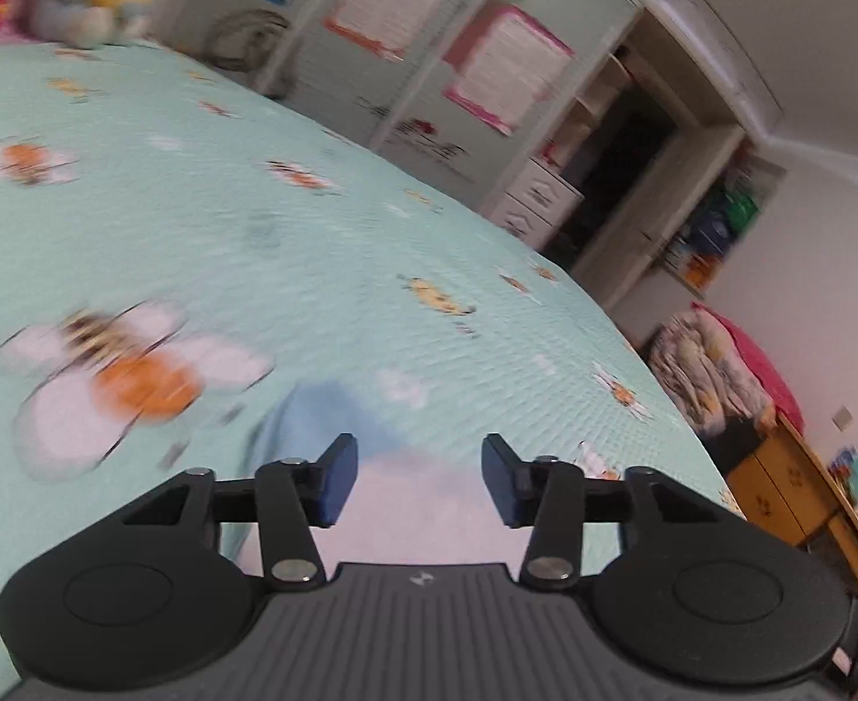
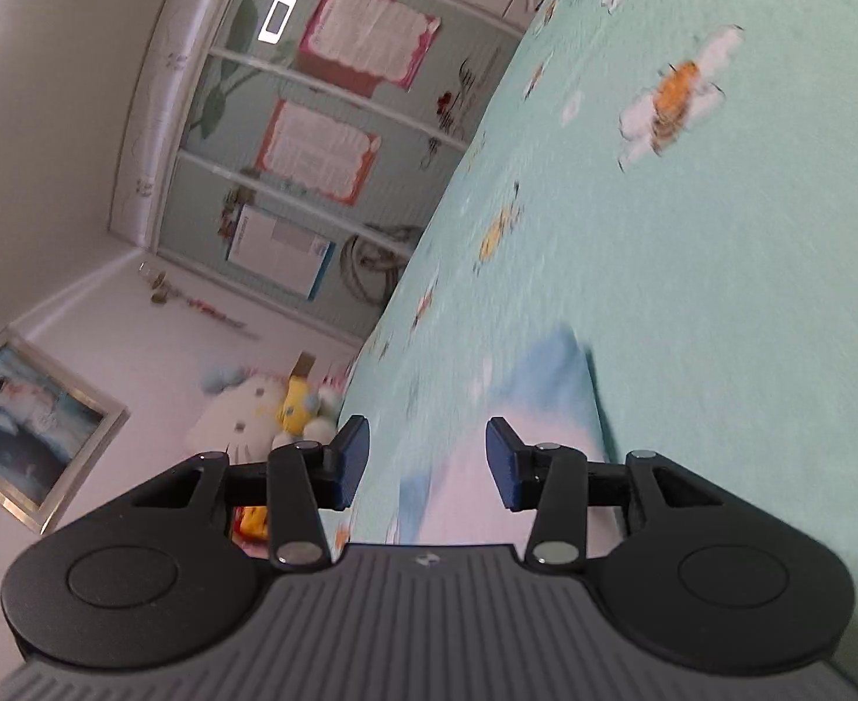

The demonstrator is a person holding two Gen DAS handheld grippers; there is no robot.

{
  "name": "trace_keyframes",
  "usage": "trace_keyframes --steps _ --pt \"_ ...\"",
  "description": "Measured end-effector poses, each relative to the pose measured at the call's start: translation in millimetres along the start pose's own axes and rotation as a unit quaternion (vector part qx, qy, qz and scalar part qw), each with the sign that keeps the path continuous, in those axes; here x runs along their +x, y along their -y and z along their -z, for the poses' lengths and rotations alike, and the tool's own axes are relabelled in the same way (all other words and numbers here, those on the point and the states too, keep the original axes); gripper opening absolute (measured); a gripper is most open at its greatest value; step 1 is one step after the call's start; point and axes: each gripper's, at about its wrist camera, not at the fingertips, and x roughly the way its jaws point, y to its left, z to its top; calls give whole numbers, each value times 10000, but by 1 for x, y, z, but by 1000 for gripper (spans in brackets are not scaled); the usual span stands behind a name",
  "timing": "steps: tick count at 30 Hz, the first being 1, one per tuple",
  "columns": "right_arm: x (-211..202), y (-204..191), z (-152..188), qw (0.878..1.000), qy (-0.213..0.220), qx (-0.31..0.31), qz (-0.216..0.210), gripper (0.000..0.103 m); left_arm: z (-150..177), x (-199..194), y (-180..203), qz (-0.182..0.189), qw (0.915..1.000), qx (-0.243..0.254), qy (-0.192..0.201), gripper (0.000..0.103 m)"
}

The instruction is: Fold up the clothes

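Both claws stand released over the garment, a pale blue-and-pink cloth lying on the mint bee-print bedspread (image 1: 312, 222). The left gripper (image 1: 420, 476) hangs above the garment (image 1: 405, 502), jaws apart with only cloth beneath; likewise the right gripper (image 2: 427, 458) over its corner (image 2: 551, 385). Judging by this, a fold is between grasps; next comes pinching an edge. Beyond the garment the bedspread lies open, its edge toward the wardrobe (image 1: 429, 58)
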Motion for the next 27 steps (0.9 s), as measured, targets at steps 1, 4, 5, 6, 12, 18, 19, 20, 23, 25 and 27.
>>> trace_keyframes --steps 1,4,5,6,12,18,19,20,23,25,27 --pt "14 2 -8 10000 -65 -12 19 46 -7 16 -2 -12 10000 47 -48 40" --pt "59 8 -25 9990 -405 -120 141 46 -12 61 -13 -342 9986 274 -312 32" --pt "71 11 -28 9984 -482 -149 254 45 -12 76 -17 -489 9973 361 -415 32" --pt "82 17 -28 9975 -527 -173 428 45 -11 90 -23 -633 9956 432 -545 32" --pt "88 33 -23 9976 -504 -373 307 43 11 94 -46 -709 9942 372 -721 27" --pt "92 41 -48 9924 -847 -751 492 45 28 83 -36 -1144 9895 653 -587 60" --pt "96 44 -47 9911 -972 -766 500 45 34 83 -35 -1163 9890 717 -573 61" --pt "101 45 -45 9890 -1102 -828 536 45 37 82 -35 -1175 9888 768 -503 61" --pt "113 39 -36 9812 -1431 -1172 554 42 38 80 -38 -1161 9899 695 -429 62" --pt "119 32 -32 9756 -1612 -1391 544 33 35 80 -42 -1130 9908 577 -465 62" --pt "126 25 -27 9679 -1758 -1686 618 1 30 81 -44 -1124 9913 470 -500 62"
